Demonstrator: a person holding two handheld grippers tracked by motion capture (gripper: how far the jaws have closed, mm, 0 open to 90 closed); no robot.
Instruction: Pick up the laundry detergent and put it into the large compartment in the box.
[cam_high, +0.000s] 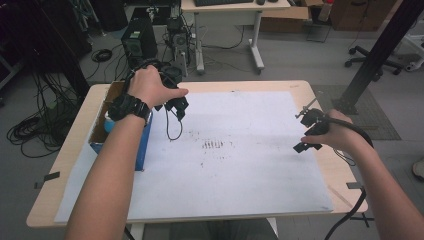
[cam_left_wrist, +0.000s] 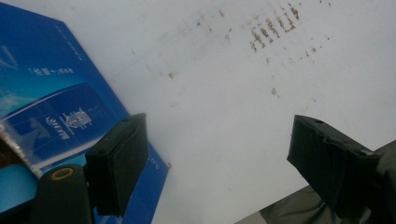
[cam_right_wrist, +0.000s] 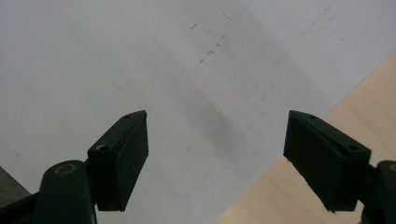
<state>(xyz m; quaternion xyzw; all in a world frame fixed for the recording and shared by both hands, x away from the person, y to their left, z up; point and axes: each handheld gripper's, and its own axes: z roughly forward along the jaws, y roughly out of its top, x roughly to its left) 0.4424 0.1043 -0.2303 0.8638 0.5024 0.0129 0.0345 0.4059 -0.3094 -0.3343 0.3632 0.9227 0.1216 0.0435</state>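
Box (cam_high: 120, 137) sits just left of my left gripper (cam_high: 176, 106), jaws released; right gripper (cam_high: 311, 131) released over the sheet (cam_high: 235, 165).

We reach in from the near edge with both forearms bare. Our left hand (cam_high: 150, 86) stretches far forward, a dark watch on its wrist, knuckles up, wrapped over the left gripper (cam_high: 176, 106), which points down and toward the middle; its cable loops below. In the left gripper view its two black jaws stand wide apart with nothing between them. Our right hand (cam_high: 336, 132) sits lower and nearer, holding the right gripper (cam_high: 306, 131) pointing leftward, its jaws likewise spread wide and empty.
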